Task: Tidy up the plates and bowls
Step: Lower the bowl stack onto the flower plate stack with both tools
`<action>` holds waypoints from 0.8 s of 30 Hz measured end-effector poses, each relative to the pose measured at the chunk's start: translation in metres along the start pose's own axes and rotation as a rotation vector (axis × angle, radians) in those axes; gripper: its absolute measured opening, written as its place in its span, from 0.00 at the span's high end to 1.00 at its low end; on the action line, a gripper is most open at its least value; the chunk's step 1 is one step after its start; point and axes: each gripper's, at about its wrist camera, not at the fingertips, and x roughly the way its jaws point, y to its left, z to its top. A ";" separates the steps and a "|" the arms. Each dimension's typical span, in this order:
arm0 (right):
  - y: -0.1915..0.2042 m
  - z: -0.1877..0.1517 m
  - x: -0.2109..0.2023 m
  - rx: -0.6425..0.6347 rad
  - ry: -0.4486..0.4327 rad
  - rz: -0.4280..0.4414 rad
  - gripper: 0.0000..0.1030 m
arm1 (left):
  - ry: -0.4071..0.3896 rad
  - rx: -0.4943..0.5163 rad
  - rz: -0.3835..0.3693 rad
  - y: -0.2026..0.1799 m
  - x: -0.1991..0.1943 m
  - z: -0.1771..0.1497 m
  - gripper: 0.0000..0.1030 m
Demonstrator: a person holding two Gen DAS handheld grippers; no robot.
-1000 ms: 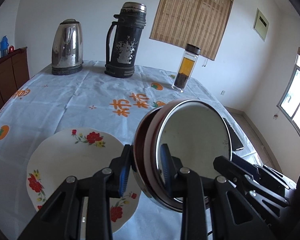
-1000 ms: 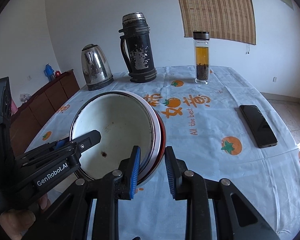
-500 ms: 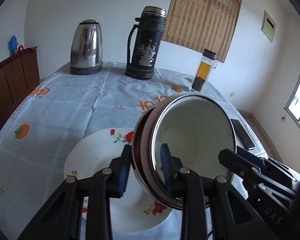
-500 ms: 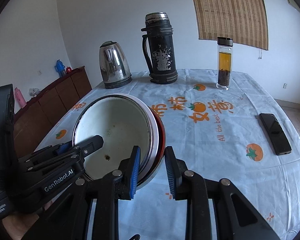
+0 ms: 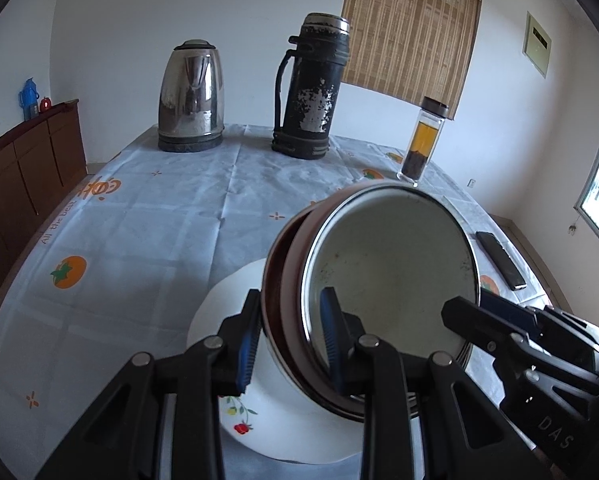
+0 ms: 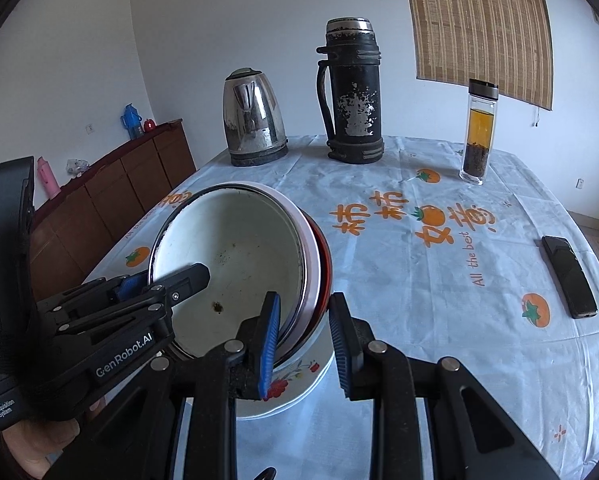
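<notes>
- The left hand-held gripper (image 5: 288, 340) points forward and slants down toward the tabletop (image 5: 147, 240); its blue pads are clamped on the near-left rim of a stack of bowls (image 5: 383, 292), one pad outside the dark red wall and one inside the white basin.
- The right hand-held gripper (image 6: 305, 340) slants down at about the same angle and is clamped on the opposite rim of the same stack; in its own view the left pad lies inside the white bowl and the right pad outside the red one.
- In the left wrist view the right hand-held gripper enters from the lower right, its black fingers reaching the stack's far edge.
- In the right wrist view the left hand-held gripper enters from the lower left, and part of a person's hand (image 6: 39, 446) shows beneath its black body.
- The stack of bowls is held off the tabletop between the two grippers: a white enamel bowl with dark specks nested in a dark red bowl.
- The stack is tilted in both views, so each camera looks into the white basin.
- A white floral plate (image 5: 259, 420) lies flat on the tabletop right under the stack; whether the stack touches it cannot be told.
- At the far end stand a steel kettle (image 5: 190, 96), a black thermos (image 5: 311, 88) and a glass tea bottle (image 5: 421, 140), well apart from the stack.
- A dark phone (image 6: 569, 276) lies on the cloth near the right edge.
</notes>
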 end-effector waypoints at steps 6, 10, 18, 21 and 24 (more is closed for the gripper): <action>0.011 0.002 0.003 -0.005 0.005 0.015 0.74 | -0.021 -0.023 -0.018 0.017 0.000 0.004 0.74; 0.023 0.003 0.007 -0.028 0.016 0.018 0.74 | -0.020 -0.054 -0.027 0.030 0.002 0.004 0.74; 0.033 0.003 0.016 -0.040 0.043 0.004 0.74 | -0.007 -0.064 -0.025 0.037 0.005 0.001 0.74; 0.033 0.003 0.020 -0.039 0.053 -0.005 0.74 | -0.009 -0.062 -0.024 0.037 0.005 0.000 0.74; 0.032 0.002 0.022 -0.032 0.059 -0.009 0.74 | -0.007 -0.063 -0.026 0.038 0.005 0.000 0.74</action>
